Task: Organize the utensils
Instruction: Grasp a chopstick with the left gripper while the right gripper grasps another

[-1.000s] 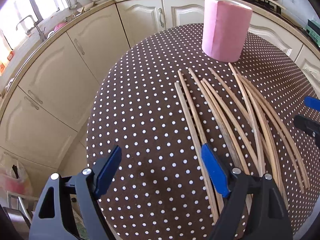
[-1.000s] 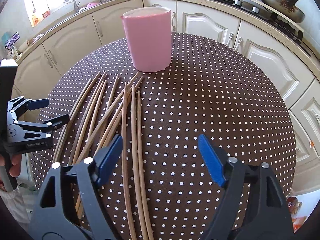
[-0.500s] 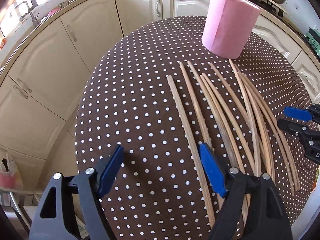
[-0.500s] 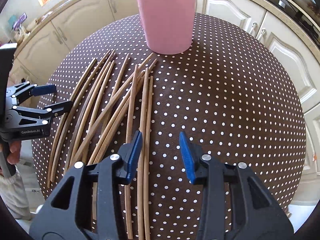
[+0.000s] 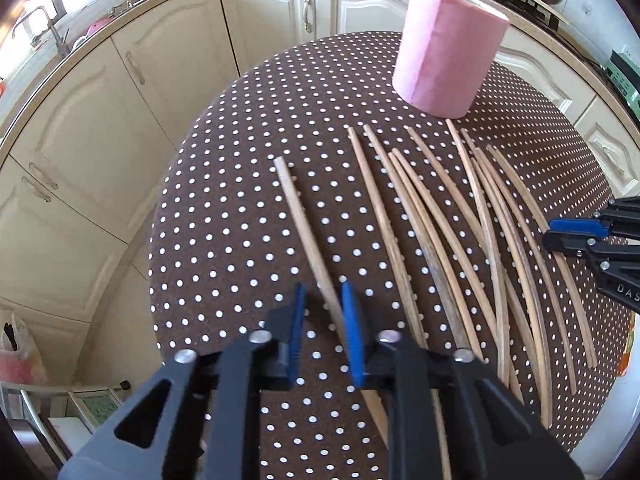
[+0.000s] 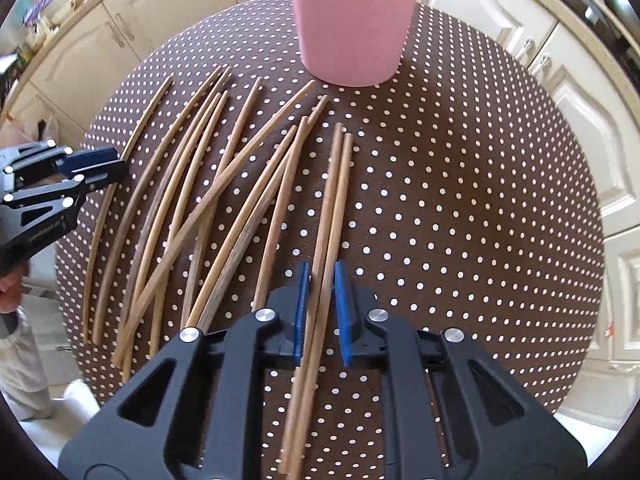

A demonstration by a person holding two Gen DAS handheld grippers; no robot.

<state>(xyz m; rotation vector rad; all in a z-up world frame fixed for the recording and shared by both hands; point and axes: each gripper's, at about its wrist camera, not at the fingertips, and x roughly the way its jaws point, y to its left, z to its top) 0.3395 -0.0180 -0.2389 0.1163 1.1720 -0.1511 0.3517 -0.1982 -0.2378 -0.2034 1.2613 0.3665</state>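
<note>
The left black two-finger gripper with blue pads point(image 5: 323, 320) is pointing forward and down over the tabletop, its jaws drawn close together with only a narrow gap between the pads, which are bracketing one thin wooden stick point(image 5: 308, 240). The right black two-finger gripper with blue pads point(image 6: 322, 304) is tilting down likewise, its jaws also nearly together around a pair of wooden sticks point(image 6: 332, 208) lying side by side. Whether either is actually pinching cannot be told.
</note>
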